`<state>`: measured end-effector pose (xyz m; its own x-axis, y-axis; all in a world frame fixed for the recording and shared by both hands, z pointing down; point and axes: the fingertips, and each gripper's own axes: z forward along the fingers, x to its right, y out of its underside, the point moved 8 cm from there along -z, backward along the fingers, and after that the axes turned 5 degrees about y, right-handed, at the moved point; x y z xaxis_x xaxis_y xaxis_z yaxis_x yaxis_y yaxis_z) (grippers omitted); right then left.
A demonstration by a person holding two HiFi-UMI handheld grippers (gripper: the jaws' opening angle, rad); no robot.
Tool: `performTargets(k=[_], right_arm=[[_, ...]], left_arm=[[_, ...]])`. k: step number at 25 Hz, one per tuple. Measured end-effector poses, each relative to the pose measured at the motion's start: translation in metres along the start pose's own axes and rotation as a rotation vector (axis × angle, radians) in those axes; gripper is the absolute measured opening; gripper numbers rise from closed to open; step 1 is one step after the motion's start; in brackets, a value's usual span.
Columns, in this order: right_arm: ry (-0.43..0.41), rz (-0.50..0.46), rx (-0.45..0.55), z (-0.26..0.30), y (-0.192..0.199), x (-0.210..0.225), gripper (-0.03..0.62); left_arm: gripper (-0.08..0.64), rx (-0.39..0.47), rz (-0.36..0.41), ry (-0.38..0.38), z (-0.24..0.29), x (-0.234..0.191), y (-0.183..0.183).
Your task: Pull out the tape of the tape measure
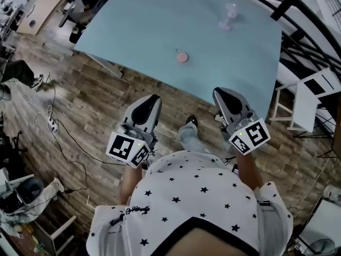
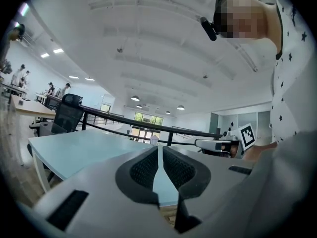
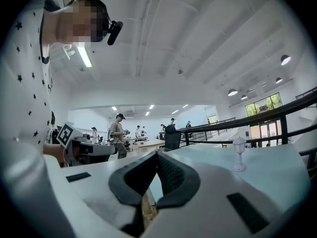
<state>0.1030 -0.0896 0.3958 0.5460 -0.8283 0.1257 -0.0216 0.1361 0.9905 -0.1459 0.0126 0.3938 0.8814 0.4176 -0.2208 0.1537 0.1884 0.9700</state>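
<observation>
Both the left gripper [image 1: 153,99] and the right gripper [image 1: 221,93] hang over wooden floor [image 1: 80,116] short of the pale blue table's [image 1: 133,25] near edge, jaws pressed together, empty. A black railing [image 1: 301,33] runs along the table's right side. A white lamp-shaped ornament [image 1: 228,17] stands far back. The tape measure [image 1: 182,57], a small round pink case, lies mid-table.

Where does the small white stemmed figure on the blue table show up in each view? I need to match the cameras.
Head view: the white stemmed figure stands upper right of centre, near the far edge of the table.
Left gripper view: likely the tiny white shape at centre, on the table's far side; too small to be sure.
Right gripper view: right of centre, upright on the table.
Shared landmark: the light-blue table.
</observation>
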Motion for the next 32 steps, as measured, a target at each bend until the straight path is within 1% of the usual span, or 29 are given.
performTargets(k=[3,7,10,14,18,21,24,27,30,32], right_arm=[[-0.046,-0.066,-0.052,0.018,0.003,0.020,0.000],[-0.094,-0.155,-0.138,0.039,0.007,0.046,0.023],[-0.123,-0.175,-0.190,0.055,0.012,0.067,0.043],[-0.164,-0.197,-0.236,0.075,0.024,0.086,0.061],[-0.215,-0.209,-0.283,0.099,0.038,0.093,0.083],[-0.253,-0.228,-0.350,0.118,0.055,0.094,0.092],[-0.263,-0.242,-0.424,0.137,0.077,0.097,0.112],[-0.268,-0.251,-0.496,0.157,0.096,0.103,0.146],[-0.283,-0.290,-0.575,0.178,0.115,0.108,0.172],[-0.315,-0.349,-0.612,0.191,0.125,0.109,0.175]], left_arm=[[0.051,-0.010,-0.012,-0.008,0.024,-0.012,0.003],[0.051,-0.012,-0.018,-0.036,0.053,-0.027,-0.001],[0.051,-0.007,-0.012,-0.051,0.073,-0.035,-0.006],[0.051,-0.009,-0.027,-0.092,0.089,-0.044,-0.002],[0.051,-0.033,-0.029,-0.119,0.095,-0.051,0.001],[0.052,-0.056,-0.039,-0.135,0.094,-0.057,0.003],[0.051,-0.074,-0.054,-0.147,0.096,-0.068,0.003],[0.051,-0.093,-0.050,-0.137,0.105,-0.081,-0.004],[0.051,-0.108,-0.042,-0.131,0.111,-0.095,-0.010],[0.051,-0.114,-0.045,-0.133,0.112,-0.104,-0.013]])
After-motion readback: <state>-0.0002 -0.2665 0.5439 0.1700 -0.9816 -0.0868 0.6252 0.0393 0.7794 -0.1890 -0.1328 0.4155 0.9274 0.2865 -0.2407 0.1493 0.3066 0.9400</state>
